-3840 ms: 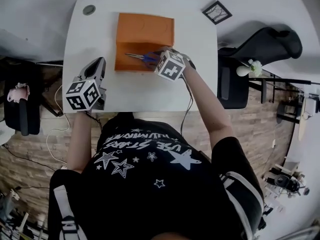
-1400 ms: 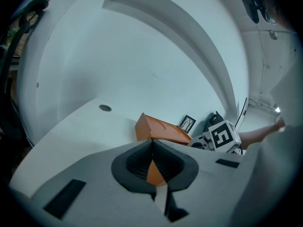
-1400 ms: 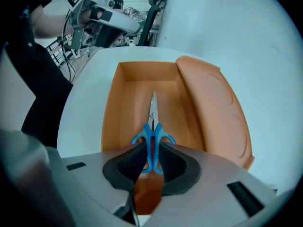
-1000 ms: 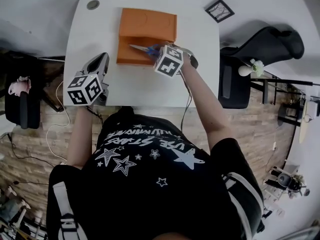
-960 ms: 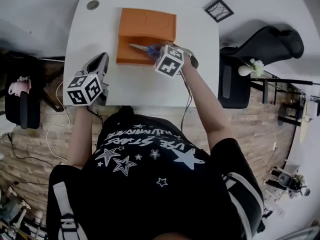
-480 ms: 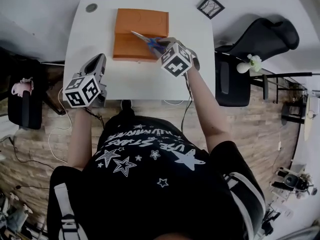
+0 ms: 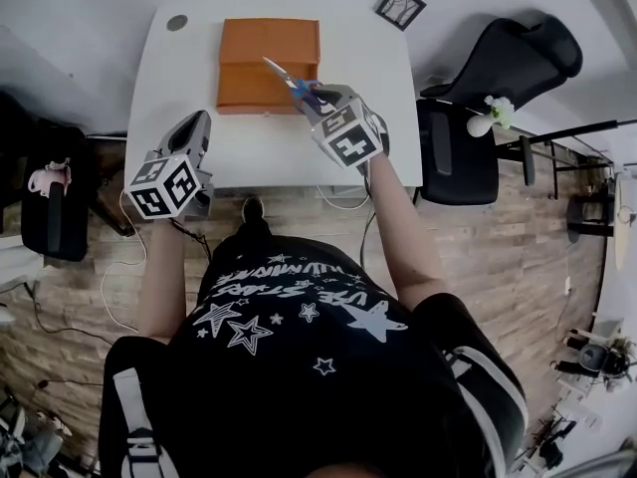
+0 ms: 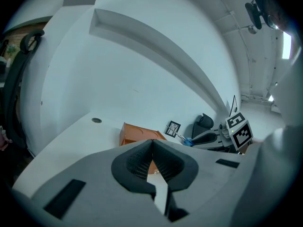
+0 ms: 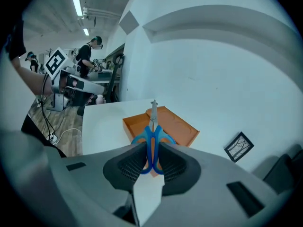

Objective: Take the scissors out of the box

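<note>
The scissors are hanging in the air, out of the orange box, just over its near right corner. The right gripper is clamping them by the blue handle loops, with the pads pressing on the loops from both sides. The blades are pointing away from the person, toward the far left, over the box.

I think the taking-out is almost done, and what is remaining is to put the scissors down. To do this well, the grip should be staying firm, because the long blades may be swinging between the pads. The tip should be passing clear of the box wall, and the bare white table near the box is looking like a good place.

The scissors are having closed, silvery blades with a sharp point. The left gripper is waiting at the near left edge of the table, its jaws together with nothing between them. A small picture frame is lying at the far right corner.
</note>
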A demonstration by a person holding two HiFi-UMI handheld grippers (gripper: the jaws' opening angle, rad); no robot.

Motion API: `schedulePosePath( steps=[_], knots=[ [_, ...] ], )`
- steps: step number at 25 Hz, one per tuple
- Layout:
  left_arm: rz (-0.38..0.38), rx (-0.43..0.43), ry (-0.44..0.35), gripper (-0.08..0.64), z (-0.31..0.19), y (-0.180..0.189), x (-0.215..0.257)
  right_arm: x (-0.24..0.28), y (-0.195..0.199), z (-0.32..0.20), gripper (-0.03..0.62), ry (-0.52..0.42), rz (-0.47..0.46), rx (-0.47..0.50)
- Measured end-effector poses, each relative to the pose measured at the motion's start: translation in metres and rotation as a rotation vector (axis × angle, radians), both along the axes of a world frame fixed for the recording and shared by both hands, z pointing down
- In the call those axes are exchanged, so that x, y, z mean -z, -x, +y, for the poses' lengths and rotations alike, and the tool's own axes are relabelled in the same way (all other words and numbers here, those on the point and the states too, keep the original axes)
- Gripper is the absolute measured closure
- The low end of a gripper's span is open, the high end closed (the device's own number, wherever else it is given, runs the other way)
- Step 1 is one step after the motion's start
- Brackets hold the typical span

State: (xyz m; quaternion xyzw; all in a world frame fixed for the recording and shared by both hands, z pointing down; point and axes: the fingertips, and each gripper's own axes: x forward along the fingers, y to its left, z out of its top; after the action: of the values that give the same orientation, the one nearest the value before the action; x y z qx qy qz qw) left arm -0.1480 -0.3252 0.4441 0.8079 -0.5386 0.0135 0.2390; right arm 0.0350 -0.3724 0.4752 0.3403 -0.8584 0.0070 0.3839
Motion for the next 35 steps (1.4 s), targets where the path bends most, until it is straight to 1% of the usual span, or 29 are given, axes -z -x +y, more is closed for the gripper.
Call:
schedulePosePath(
  steps=[7, 12, 24, 29, 35],
  knots=[
    [-0.009, -0.031, -0.016, 0.541, 0.043, -0.028, 0.005, -0.003, -0.028, 0.048, 0.486, 0.015, -0.085, -0.09],
    [-0.018, -0.057, -0.016, 0.541, 0.083, -0.045, 0.003, -0.007, -0.038, 0.09, 0.486, 0.037, -0.134, -0.123],
    [-0.035, -0.07, -0.017, 0.541, 0.176, -0.072, 0.002, -0.017, -0.057, 0.187, 0.486, 0.059, -0.157, -0.123],
    [-0.039, -0.065, -0.008, 0.541, 0.207, -0.074, -0.003, -0.02, -0.061, 0.217, 0.486, 0.064, -0.162, -0.124],
    [-0.036, -0.065, -0.007, 0.541, 0.233, -0.086, -0.006, -0.025, -0.076, 0.243, 0.486, 0.068, -0.167, -0.134]
  ],
)
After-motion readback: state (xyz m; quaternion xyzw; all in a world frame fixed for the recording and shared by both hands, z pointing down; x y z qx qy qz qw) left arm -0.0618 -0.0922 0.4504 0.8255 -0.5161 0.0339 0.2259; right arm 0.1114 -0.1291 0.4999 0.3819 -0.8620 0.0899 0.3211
